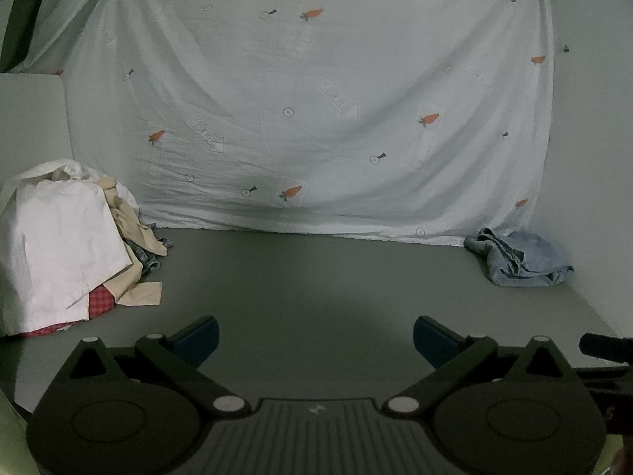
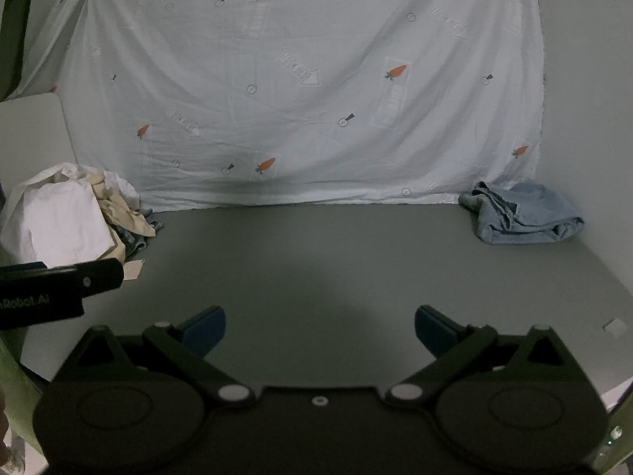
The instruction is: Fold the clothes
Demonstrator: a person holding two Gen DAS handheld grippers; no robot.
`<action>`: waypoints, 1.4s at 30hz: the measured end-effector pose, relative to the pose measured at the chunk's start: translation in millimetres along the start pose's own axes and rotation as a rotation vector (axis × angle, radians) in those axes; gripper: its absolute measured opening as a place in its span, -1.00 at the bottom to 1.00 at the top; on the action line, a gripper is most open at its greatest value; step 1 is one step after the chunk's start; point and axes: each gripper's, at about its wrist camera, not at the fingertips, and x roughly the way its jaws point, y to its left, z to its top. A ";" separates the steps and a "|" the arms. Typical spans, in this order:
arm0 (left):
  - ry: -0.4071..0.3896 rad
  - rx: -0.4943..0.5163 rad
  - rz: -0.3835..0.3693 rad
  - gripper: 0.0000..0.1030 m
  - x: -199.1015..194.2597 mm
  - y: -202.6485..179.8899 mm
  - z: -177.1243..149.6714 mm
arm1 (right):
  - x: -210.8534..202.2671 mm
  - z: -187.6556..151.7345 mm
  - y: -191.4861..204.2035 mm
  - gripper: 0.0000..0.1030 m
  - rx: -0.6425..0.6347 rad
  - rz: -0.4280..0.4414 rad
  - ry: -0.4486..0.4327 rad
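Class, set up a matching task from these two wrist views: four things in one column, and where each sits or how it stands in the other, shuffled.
Things:
1. pile of clothes
2. blue denim garment
3. carrot-print sheet
4. left gripper

Places or states:
A. hanging behind the table
B. far right of the table
C. far left of the table
D. open, holding nothing

Pairs: 1-C, 2-B, 3-A, 4-D

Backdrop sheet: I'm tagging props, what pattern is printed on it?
Orange carrots and arrow signs on the pale backdrop sheet, clearest in the left wrist view.
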 end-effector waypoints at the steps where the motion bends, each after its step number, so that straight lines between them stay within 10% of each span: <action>1: -0.003 0.000 -0.002 1.00 0.0 -0.2 -0.3 | -0.4 0.0 -0.2 1.00 0.002 0.001 0.001; 42: 0.020 0.030 -0.018 1.00 0.1 -5.0 -3.2 | -13.7 2.6 -12.5 1.00 0.002 -0.016 -0.020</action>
